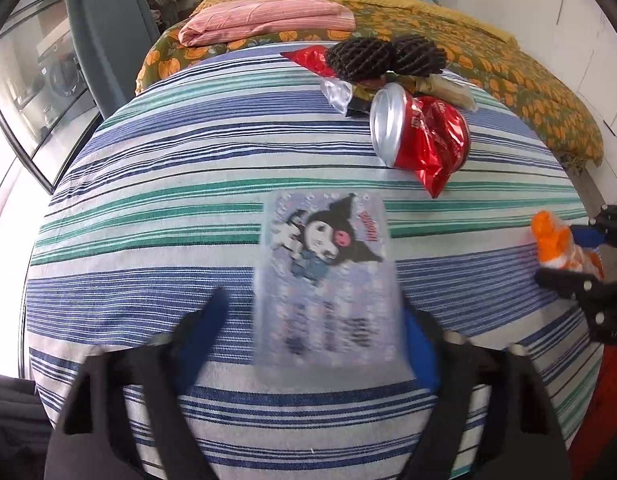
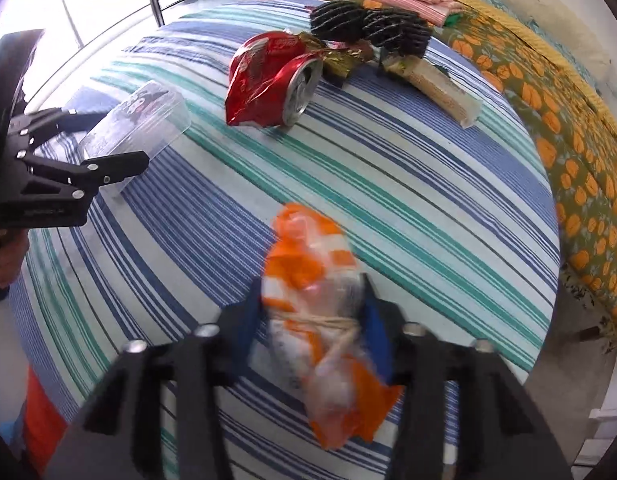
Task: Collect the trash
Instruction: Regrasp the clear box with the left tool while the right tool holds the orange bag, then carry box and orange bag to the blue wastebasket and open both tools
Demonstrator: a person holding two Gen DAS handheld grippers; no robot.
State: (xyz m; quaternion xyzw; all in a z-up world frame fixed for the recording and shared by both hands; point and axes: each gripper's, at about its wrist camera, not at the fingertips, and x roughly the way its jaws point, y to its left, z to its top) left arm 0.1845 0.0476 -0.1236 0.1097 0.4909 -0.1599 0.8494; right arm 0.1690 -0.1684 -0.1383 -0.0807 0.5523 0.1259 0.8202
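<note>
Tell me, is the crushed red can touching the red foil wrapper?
Touching. In the right wrist view the red foil wrapper lies pressed against the crushed red can, no gap between.

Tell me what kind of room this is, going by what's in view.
Probably a bedroom at home: the trash lies on a striped sheet spread like bedding, with an orange-flowered blanket and folded pink cloth behind it. A glass door stands alongside.
</note>
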